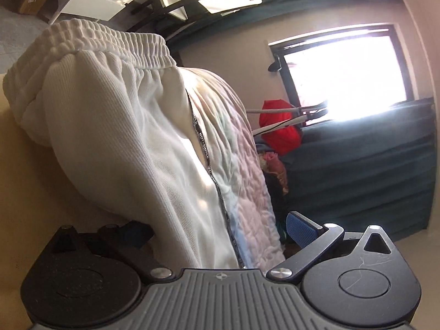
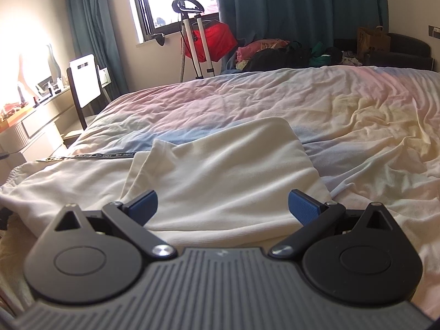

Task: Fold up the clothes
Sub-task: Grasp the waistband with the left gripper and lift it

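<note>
White sweatpants (image 2: 220, 170) lie partly folded on the pastel bedspread (image 2: 343, 115), near its front edge, with the elastic waistband (image 1: 110, 41) towards the left. We see the left gripper (image 1: 214, 233) spread wide, ribbed cloth lying between its blue pads (image 1: 301, 229) but not clamped. We see the right gripper (image 2: 222, 206) equally wide apart, low over the folded trouser leg, gripping nothing.

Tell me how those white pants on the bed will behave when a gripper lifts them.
The white pants will probably flop and drape: they lie soft and wrinkled on the bedspread. The gathered elastic waistband looks thicker, so that end likely hangs heavier. The ribbed knit seems grippy rather than slippery. Both the left gripper and right gripper are open.
</note>
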`<action>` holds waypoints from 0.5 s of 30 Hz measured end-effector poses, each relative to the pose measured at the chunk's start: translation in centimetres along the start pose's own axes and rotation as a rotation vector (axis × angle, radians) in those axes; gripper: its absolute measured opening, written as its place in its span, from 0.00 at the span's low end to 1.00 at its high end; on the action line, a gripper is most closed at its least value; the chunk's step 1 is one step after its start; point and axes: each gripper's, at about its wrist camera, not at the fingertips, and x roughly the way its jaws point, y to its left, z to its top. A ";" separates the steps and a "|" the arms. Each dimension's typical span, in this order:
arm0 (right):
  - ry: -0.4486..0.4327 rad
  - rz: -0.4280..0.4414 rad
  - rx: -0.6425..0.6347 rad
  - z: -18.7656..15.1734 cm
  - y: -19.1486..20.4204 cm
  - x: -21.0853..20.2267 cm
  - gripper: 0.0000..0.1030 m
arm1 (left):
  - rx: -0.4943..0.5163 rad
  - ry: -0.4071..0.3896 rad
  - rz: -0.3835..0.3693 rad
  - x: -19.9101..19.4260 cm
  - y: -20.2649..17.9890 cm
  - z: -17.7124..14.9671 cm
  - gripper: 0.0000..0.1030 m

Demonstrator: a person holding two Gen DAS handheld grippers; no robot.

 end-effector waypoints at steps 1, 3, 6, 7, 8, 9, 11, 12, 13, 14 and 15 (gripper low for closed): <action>0.002 0.002 0.003 0.0 0.0 0.0 1.00 | -0.012 -0.005 0.018 -0.3 0.1 0.0 1.00; 0.007 0.004 0.007 -0.1 0.0 0.0 1.00 | -0.052 -0.022 0.111 -0.8 1.0 0.1 1.00; 0.015 0.005 0.010 -0.2 0.0 0.2 1.00 | -0.144 -0.044 0.159 -2.1 2.8 0.3 0.99; 0.018 0.006 0.011 -0.2 0.0 0.2 1.00 | -0.180 -0.052 0.137 -2.5 3.4 0.4 0.99; 0.020 0.006 0.012 -0.2 0.0 0.3 1.00 | -0.210 -0.060 0.110 -2.7 4.0 0.6 0.99; 0.022 0.005 0.010 -0.2 0.0 0.4 1.00 | -0.219 -0.071 0.103 -2.7 4.3 0.9 0.99; 0.029 0.000 0.004 -0.3 0.1 0.7 1.00 | -0.217 -0.096 0.109 -2.5 4.7 1.5 0.99; 0.034 0.000 0.001 -0.4 0.2 0.8 1.00 | -0.203 -0.117 0.131 -2.5 4.8 1.8 0.98; 0.036 -0.004 -0.008 -0.4 0.3 1.0 1.00 | -0.183 -0.142 0.162 -2.5 4.9 2.2 0.96; 0.038 -0.007 -0.018 -0.5 0.5 1.1 1.00 | -0.172 -0.171 0.191 -2.6 5.1 2.5 0.92; 0.039 -0.011 -0.029 -0.5 0.7 1.3 1.00 | -0.169 -0.199 0.207 -2.9 5.4 2.7 0.86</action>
